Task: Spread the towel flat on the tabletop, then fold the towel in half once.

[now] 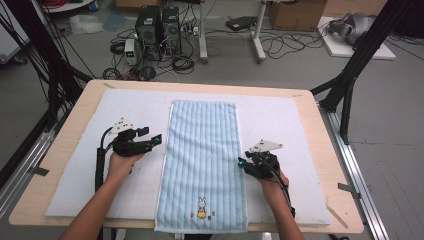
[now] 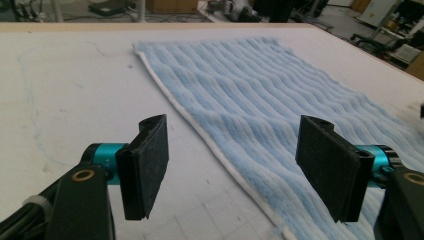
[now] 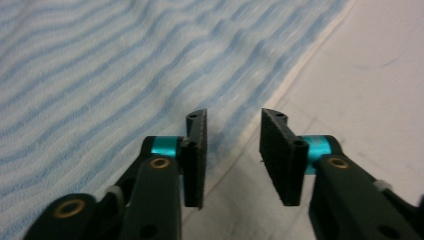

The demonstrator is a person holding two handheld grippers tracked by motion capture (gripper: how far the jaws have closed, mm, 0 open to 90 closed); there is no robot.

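— One towel (image 1: pixel 202 165) is lying flat, lengthwise down the middle of the white mat (image 1: pixel 280 115) on the table (image 1: pixel 65 135).

— And what am I holding?

— Nothing. My left gripper (image 1: pixel 156 138) is hovering released beside the towel's left edge, jaws wide. My right gripper (image 1: pixel 241 162) is standing part open over the right hem, gripping nothing.

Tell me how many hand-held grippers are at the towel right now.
2. The left hand-held gripper sits open beside the light blue towel's left edge; the right hand-held gripper sits open at its right edge, nearer the person.
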